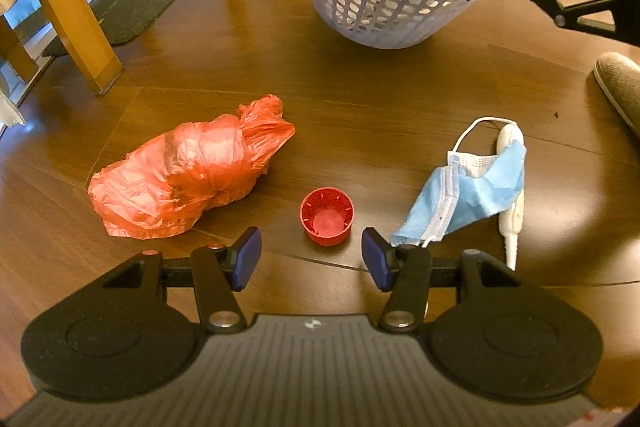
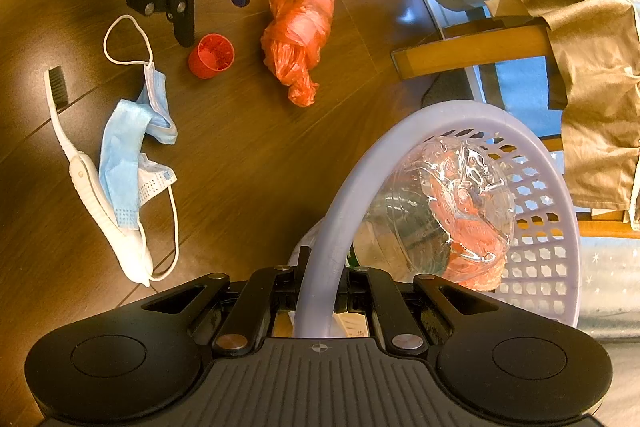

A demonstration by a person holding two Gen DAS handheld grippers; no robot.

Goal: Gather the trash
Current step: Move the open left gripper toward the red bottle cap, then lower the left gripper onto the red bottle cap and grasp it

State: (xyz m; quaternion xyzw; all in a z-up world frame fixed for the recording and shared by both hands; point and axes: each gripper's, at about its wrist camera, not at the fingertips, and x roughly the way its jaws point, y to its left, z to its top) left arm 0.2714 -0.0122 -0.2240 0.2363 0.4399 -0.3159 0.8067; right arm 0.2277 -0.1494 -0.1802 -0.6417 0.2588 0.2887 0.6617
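Meanwhile the left gripper hangs half open and empty over the red cap on the floor, the right gripper clamped on the basket rim

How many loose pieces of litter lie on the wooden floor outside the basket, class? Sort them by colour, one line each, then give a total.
Red or orange: 2, the crumpled plastic bag and the small cap
Blue: 1, the face mask
White: 1, the toothbrush lying partly under the mask
Total: 4
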